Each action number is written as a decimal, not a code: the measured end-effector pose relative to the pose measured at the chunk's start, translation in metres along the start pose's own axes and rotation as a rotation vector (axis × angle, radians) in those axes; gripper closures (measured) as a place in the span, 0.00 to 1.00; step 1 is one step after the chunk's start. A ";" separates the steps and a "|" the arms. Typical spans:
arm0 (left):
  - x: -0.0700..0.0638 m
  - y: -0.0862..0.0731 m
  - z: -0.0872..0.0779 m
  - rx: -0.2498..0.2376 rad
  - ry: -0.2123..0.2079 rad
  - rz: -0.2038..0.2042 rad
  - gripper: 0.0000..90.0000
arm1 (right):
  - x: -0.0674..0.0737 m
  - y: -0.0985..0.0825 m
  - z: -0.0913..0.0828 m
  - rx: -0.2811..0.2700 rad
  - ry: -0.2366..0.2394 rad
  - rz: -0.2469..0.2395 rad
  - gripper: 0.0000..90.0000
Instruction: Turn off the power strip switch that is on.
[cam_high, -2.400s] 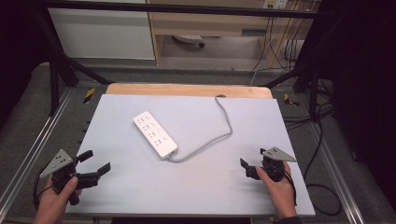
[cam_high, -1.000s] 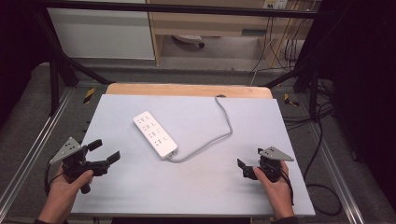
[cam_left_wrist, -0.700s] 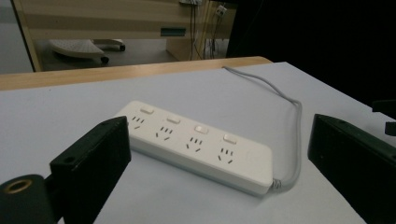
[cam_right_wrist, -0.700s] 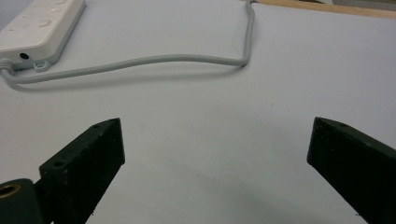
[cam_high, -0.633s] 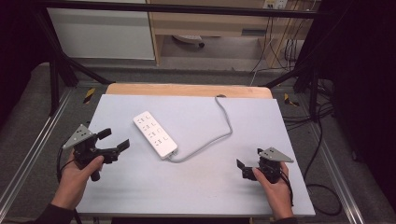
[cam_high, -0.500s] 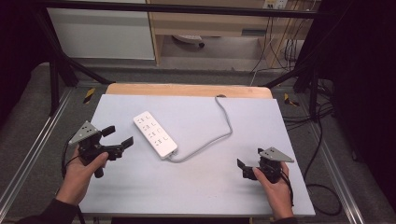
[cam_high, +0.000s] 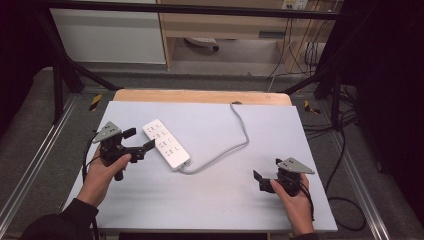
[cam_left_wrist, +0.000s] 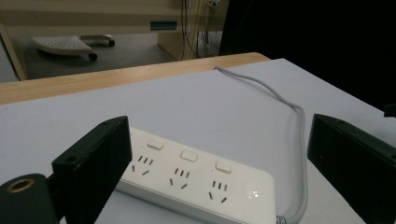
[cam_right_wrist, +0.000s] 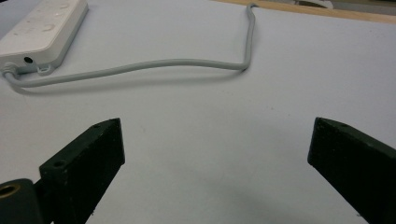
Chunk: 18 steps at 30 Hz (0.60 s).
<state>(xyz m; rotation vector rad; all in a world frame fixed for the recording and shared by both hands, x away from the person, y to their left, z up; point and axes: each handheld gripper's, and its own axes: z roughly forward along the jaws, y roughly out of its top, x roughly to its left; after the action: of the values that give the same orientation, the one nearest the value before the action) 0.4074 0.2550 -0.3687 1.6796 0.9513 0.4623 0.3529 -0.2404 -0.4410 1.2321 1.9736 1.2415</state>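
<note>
right hand (cam_high: 297, 202): near edge of the table, right side, holding the right gripper (cam_high: 262, 181)
right gripper: jaws wide apart, nothing between them, low over the bare grey mat (cam_high: 200, 200); well apart from the power strip; in the right gripper view both jaws frame empty mat, strip end at top left
left hand (cam_high: 102, 170): left side of the table, farther in than the right hand, dark sleeve (cam_high: 60, 222) at the bottom edge
left gripper (cam_high: 141, 141): jaws apart, gripping nothing, tip just beside the near-left end of the power strip; contact cannot be told from the high view
left gripper view: strip lies in the gap between the two jaws, left jaw overlaps its end
power strip (cam_high: 166, 143): white, flat on the mat, left of centre, running diagonally from far-left to near-right; three switches (cam_left_wrist: 188, 155) with sockets below them visible in the left gripper view
cable (cam_high: 235, 145): grey, leaves the strip's near-right end, curves right across the mat, then bends back to the far edge
table (cam_high: 200, 96): wooden strip showing beyond the mat's far edge
background: floor cables (cam_high: 345, 165) at right, cabinet (cam_high: 107, 35) behind the table
</note>
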 end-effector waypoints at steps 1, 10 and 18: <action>0.000 0.000 0.003 0.002 0.002 -0.002 0.07 | 0.000 0.000 0.000 -0.002 -0.001 -0.003 0.05; 0.000 0.004 0.023 0.015 0.011 0.008 0.08 | 0.001 0.001 0.001 -0.002 0.010 -0.003 0.05; 0.005 0.004 0.035 0.015 0.027 -0.027 0.09 | 0.003 0.001 0.001 -0.004 0.016 -0.011 0.05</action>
<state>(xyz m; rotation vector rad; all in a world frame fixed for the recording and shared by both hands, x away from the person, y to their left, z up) 0.4367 0.2372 -0.3773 1.6761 0.9984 0.4621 0.3530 -0.2375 -0.4403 1.2110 1.9859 1.2530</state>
